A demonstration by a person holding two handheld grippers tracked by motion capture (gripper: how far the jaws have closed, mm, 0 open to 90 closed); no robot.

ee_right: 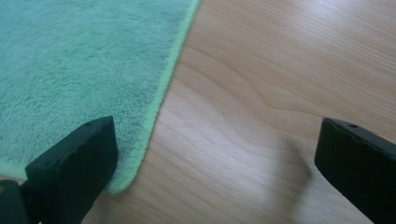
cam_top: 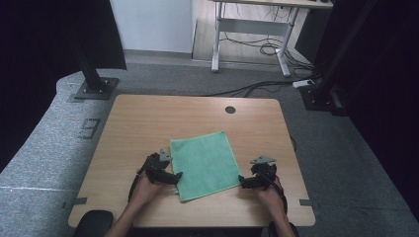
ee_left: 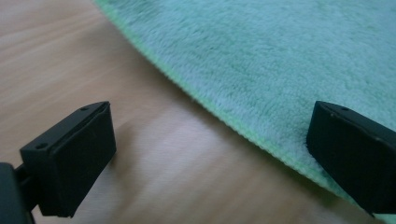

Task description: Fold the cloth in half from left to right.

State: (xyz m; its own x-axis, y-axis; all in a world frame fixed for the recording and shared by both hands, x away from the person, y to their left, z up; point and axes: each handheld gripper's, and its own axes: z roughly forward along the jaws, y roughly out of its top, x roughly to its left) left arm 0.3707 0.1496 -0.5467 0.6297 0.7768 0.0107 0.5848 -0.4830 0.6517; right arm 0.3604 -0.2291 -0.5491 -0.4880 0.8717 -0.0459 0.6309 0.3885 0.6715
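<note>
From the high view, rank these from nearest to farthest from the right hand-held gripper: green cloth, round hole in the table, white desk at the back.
1. Green cloth: just left of the right hand-held gripper, at its near right corner.
2. Round hole: farther up the table, near its far edge.
3. White desk: on the floor beyond the table, at the back.

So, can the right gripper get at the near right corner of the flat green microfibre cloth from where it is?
Probably yes. The right gripper stands open at the green microfibre cloth, one jaw over its corner and the other over the bare wooden table, with nothing between them.
</note>
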